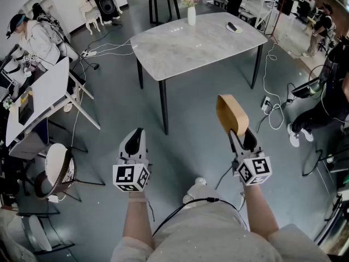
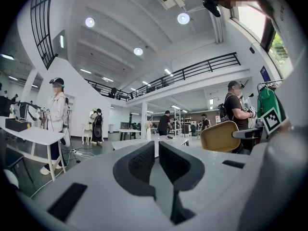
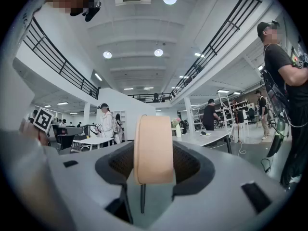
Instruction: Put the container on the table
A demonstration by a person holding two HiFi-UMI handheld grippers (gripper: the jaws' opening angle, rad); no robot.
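The container [image 1: 231, 113] is a tan, bowl-like shell standing on edge, and my right gripper [image 1: 240, 136] is shut on its rim, holding it above the floor. In the right gripper view the container [image 3: 154, 148] fills the space between the dark pads [image 3: 190, 163]. It also shows at the right of the left gripper view as a tan container [image 2: 220, 136]. My left gripper [image 1: 135, 140] hangs level beside it, its jaws together with nothing in them [image 2: 157, 154]. The grey marble-look table [image 1: 191, 48] stands ahead, beyond both grippers.
A white vase with flowers [image 1: 191, 12] and a small dish [image 1: 234, 27] sit at the table's far side. A white desk [image 1: 41, 91] and a round chair [image 1: 57, 168] stand at the left. Cables [image 1: 272, 108] lie on the floor; people stand around.
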